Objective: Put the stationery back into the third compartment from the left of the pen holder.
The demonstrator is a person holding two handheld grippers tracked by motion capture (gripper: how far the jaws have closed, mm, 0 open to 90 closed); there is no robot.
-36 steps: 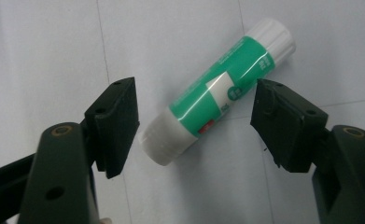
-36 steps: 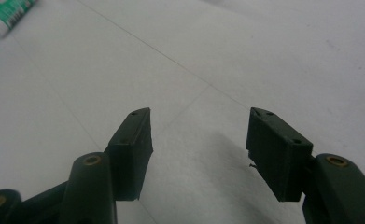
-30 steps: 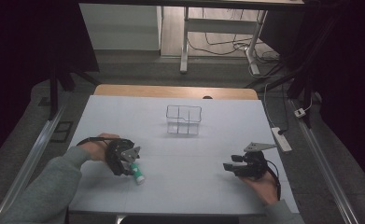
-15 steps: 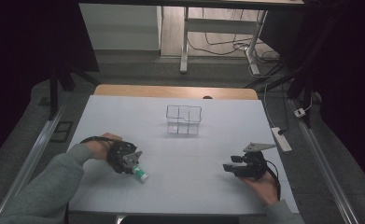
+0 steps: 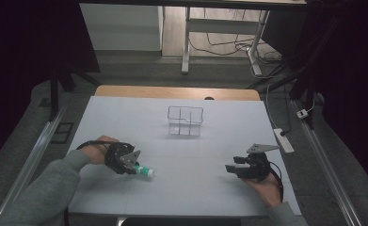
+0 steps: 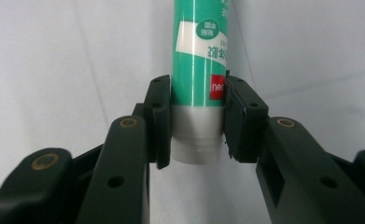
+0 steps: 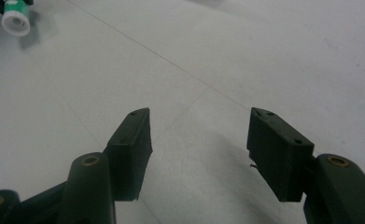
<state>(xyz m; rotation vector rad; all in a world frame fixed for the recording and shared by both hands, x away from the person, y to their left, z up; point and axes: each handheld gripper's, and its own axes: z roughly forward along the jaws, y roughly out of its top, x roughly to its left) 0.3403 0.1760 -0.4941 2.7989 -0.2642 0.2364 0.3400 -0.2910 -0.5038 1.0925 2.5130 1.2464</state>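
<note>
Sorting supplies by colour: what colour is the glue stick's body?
Green with white label patches, on the glue stick; clearest in the left gripper view.

- The worktop (image 5: 125, 117) is covered with a pale sheet; a wooden strip shows at the far edge.
- A wire basket (image 5: 185, 121) (divided into compartments) stands far centre.
- A green-and-white glue stick (image 5: 144, 172) lies near left.

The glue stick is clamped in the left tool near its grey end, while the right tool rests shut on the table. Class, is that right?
Not quite. The glue stick is clamped in the left tool near its grey end, but the right tool is not shut. The right gripper view shows its jaws standing apart with nothing between them, over the bare table.
</note>
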